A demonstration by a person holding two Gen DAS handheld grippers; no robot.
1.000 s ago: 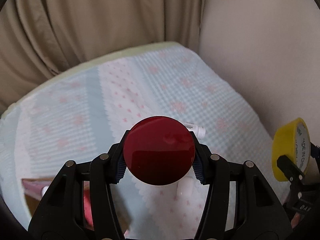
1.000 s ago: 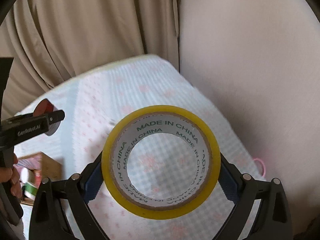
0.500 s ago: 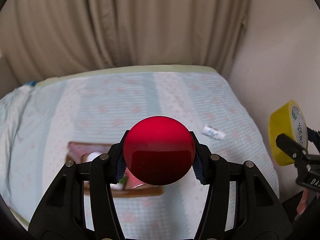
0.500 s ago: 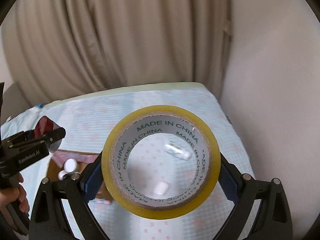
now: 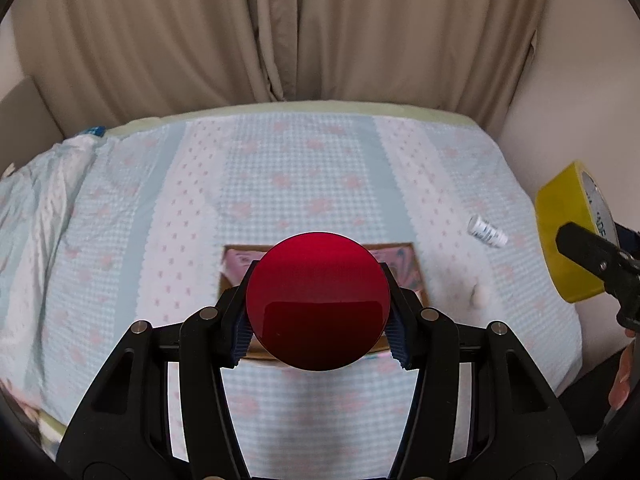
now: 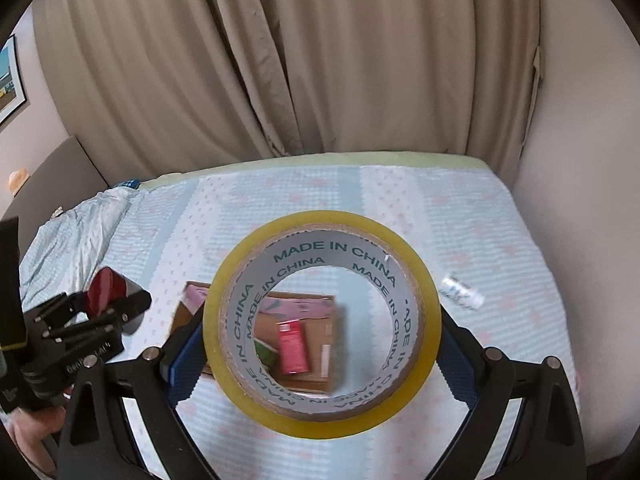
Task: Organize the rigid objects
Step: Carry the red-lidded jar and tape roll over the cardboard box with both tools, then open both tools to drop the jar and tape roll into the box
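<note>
My left gripper (image 5: 318, 316) is shut on a round dark red disc (image 5: 318, 300) and holds it above an open cardboard box (image 5: 404, 258) on the bed. My right gripper (image 6: 320, 340) is shut on a yellow tape roll (image 6: 424, 312) marked MADE IN CHINA; the roll also shows in the left wrist view (image 5: 560, 240). Through the roll's hole I see the box (image 6: 320, 320) with a pink tube (image 6: 294, 344) and a green item (image 6: 266, 354) inside. The left gripper with the disc (image 6: 102, 290) shows at the left of the right wrist view.
A small white bottle (image 5: 486, 232) lies on the bedspread right of the box; it also shows in the right wrist view (image 6: 460, 292). A small white cap (image 5: 478, 294) lies nearer. Beige curtains (image 5: 320, 32) hang behind the bed; a wall (image 6: 580, 160) bounds the right.
Both grippers have swung left and back from the wall side, so the box now sits centred under them. Both keep their hold on the disc and the tape roll.
</note>
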